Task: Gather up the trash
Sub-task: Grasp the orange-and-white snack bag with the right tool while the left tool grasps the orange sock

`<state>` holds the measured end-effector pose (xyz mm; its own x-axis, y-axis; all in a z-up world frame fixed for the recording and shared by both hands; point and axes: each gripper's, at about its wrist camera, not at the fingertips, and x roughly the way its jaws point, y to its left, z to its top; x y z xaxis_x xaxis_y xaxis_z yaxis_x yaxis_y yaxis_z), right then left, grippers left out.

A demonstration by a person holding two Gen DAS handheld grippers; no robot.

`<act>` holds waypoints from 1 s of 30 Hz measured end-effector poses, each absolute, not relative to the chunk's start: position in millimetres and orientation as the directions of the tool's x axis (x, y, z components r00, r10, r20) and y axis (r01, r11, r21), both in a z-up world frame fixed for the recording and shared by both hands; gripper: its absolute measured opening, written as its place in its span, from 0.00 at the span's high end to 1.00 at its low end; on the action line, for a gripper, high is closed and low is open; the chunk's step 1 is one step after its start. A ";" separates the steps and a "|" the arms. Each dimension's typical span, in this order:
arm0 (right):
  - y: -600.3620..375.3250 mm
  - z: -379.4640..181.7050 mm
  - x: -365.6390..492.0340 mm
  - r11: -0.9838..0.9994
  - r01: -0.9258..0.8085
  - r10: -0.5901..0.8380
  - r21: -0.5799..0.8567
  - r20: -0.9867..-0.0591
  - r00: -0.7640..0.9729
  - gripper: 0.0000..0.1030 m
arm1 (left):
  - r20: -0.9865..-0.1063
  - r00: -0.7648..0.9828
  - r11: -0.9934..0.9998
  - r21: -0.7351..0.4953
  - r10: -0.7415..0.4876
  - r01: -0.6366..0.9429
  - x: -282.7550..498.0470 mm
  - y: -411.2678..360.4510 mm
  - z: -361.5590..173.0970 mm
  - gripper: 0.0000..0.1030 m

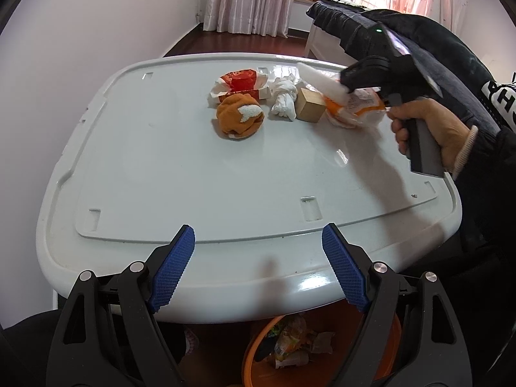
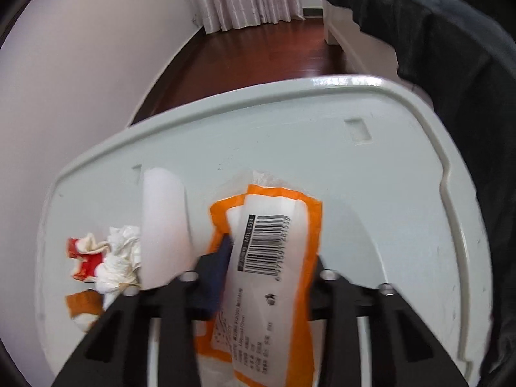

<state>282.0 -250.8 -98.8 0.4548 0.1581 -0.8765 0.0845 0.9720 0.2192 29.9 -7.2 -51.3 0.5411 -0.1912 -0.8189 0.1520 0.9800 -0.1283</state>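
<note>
Right gripper [image 2: 258,258]: fingers clamped on the crinkled orange-and-white plastic wrapper with a barcode [image 2: 274,242] — at the far right of the white plastic lid [image 1: 225,177].
Left gripper [image 1: 258,267]: blue-padded fingers apart, nothing between them — over the lid's near edge.
Other litter: red-and-white crumpled packet [image 1: 240,85], knotted white tissue [image 1: 285,98].
Nearby: orange-and-white rolled sock [image 1: 240,116], pale wooden block [image 1: 310,107].
Orange bin [image 1: 290,348]: below the lid, holding wrappers.

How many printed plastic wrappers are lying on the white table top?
2: a red and white crumpled wrapper at the far left of the pile, and an orange and white barcoded wrapper between the right gripper's fingers. Others may be hidden.
</note>
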 end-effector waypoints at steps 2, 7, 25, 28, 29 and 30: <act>-260.4 -96.1 272.8 0.957 0.088 0.206 0.277 -0.860 0.468 0.78 | -0.817 0.544 0.980 -0.129 -0.191 0.150 29.1 -7.2 -51.1 0.23; -283.7 -72.5 246.0 0.920 0.074 0.293 0.385 -0.799 0.525 0.79 | -0.813 0.552 0.982 -0.129 -0.184 0.138 26.3 -4.3 -51.5 0.23; -319.4 -44.5 103.4 0.877 0.028 0.360 0.480 -0.694 0.623 0.79 | -0.831 0.532 0.986 -0.136 -0.165 0.092 109.1 -25.4 -45.9 0.23; -318.8 -39.7 100.5 0.871 0.025 0.363 0.491 -0.675 0.642 0.79 | -0.843 0.522 0.992 -0.108 -0.128 0.069 144.0 -22.8 -54.4 0.23; -319.5 -37.2 96.7 0.877 0.019 0.355 0.481 -0.672 0.651 0.79 | -0.849 0.512 0.991 -0.114 -0.130 0.063 155.2 -21.7 -58.5 0.23; -318.8 -35.5 96.3 0.880 0.013 0.350 0.474 -0.668 0.657 0.78 | -0.855 0.499 0.990 -0.130 -0.139 0.054 168.2 -20.2 -64.3 0.23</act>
